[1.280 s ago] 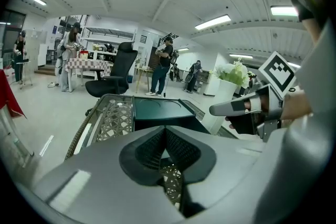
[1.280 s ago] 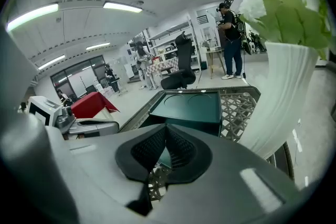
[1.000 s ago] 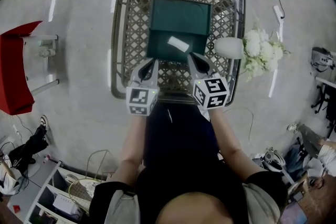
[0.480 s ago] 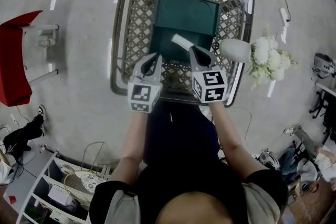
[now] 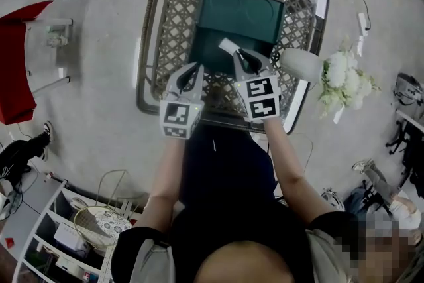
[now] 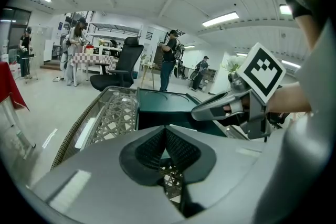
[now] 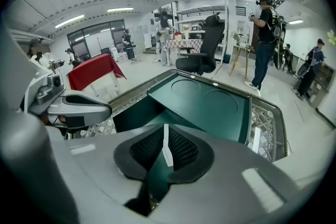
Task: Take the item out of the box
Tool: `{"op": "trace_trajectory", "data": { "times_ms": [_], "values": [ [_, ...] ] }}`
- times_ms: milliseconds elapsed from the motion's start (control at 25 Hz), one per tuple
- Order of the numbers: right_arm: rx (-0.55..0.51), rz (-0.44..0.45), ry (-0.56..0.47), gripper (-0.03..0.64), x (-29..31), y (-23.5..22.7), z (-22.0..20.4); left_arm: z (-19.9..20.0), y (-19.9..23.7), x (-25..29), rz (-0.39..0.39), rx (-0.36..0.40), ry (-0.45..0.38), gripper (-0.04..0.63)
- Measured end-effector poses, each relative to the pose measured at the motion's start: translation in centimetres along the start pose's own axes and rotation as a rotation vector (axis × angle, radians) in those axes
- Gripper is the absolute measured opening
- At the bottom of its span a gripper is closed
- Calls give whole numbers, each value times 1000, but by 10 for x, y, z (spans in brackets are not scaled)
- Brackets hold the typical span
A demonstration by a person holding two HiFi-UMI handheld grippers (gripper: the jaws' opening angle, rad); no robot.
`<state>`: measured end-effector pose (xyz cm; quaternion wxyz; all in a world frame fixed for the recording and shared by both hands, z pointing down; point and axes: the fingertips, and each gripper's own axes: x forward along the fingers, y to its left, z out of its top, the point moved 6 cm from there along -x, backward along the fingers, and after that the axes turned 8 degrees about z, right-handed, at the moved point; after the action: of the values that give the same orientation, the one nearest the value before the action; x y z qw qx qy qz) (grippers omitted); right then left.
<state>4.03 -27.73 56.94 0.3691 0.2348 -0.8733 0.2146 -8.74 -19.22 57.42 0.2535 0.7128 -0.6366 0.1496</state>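
the right gripper [image 5: 242, 57] points down into the open dark green box [image 5: 242, 10] that stands on the lattice table [image 5: 165, 23]. its jaws have just been opening and stand a narrow slit apart, with the thin white item [image 5: 228, 46] edge-on in the gap; the pads do not look clamped on it. the item is inside the box, near its front wall. the left gripper [image 5: 193, 71] hovers over the lattice just beside the box front, jaws pressed together with nothing between them. a white vase [image 5: 299, 63] with white flowers [image 5: 341, 76] is at the table's right edge.
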Motion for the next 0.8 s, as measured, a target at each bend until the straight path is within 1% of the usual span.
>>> {"op": "trace_trajectory", "data": {
  "times_ms": [120, 240, 400, 440, 560, 800],
  "values": [
    [-46, 14, 37, 35, 7, 2, -1, -2, 1, 2, 5, -2, 3, 8],
    [-64, 43, 65, 53, 12, 3, -3, -2, 0, 4, 11, -4, 3, 8],
    [-101, 49, 94, 80, 18, 3, -5, -1, 0, 4, 17, -12, -2, 8],
    [-105, 53, 99, 93, 19, 3, -5, -1, 0, 3, 19, -13, -3, 8],
    [-122, 67, 120, 163, 24, 4, -5, -2, 2, 0, 28, -19, -4, 8],
    [-193, 61, 175, 218, 37, 8, -9, -6, 9, -5, 54, -35, -2, 8]
  ]
}}
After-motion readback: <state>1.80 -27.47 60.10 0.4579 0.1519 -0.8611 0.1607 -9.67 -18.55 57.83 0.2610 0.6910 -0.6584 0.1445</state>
